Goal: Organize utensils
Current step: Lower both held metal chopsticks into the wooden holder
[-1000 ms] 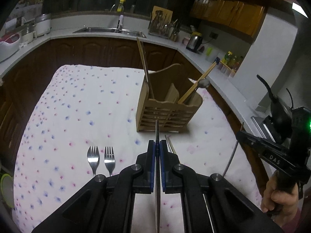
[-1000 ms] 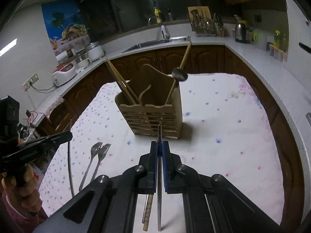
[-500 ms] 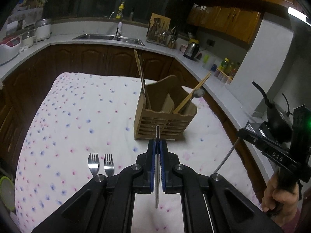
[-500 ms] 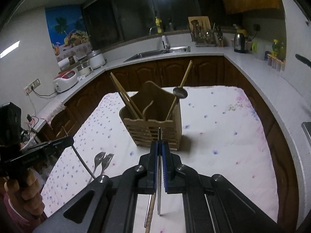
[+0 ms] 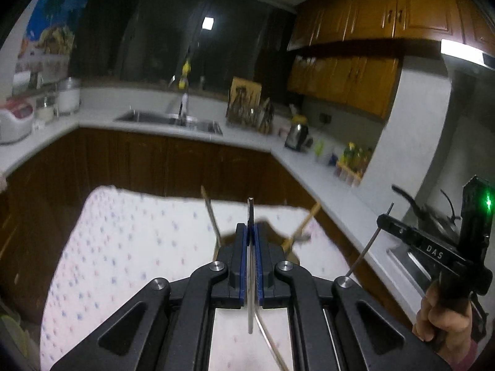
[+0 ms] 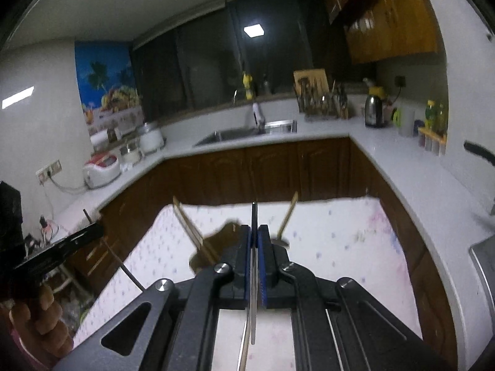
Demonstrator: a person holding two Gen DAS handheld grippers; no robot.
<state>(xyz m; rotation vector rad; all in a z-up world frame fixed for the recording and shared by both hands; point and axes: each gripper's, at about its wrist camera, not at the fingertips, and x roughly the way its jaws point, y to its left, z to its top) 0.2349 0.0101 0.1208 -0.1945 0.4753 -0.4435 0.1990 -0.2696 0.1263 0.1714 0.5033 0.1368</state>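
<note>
Close up, the left gripper (image 5: 251, 228) has its blue pads pinched tight on a thin metal utensil handle (image 5: 250, 281), which pokes out past the tips; which utensil it is I cannot tell. The right gripper (image 6: 255, 232) is clamped the same way on another slim metal handle (image 6: 253, 290). Both hang above the flower-dotted tablecloth (image 6: 340, 247). Just beyond the tips, partly hidden, stands the wooden utensil holder (image 6: 216, 241) with chopsticks (image 6: 188, 225) and a wooden-handled ladle (image 6: 286, 216) leaning out. Farther back runs the white counter (image 6: 386, 142) with its sink (image 6: 235, 133) and kettle (image 6: 374, 108).
</note>
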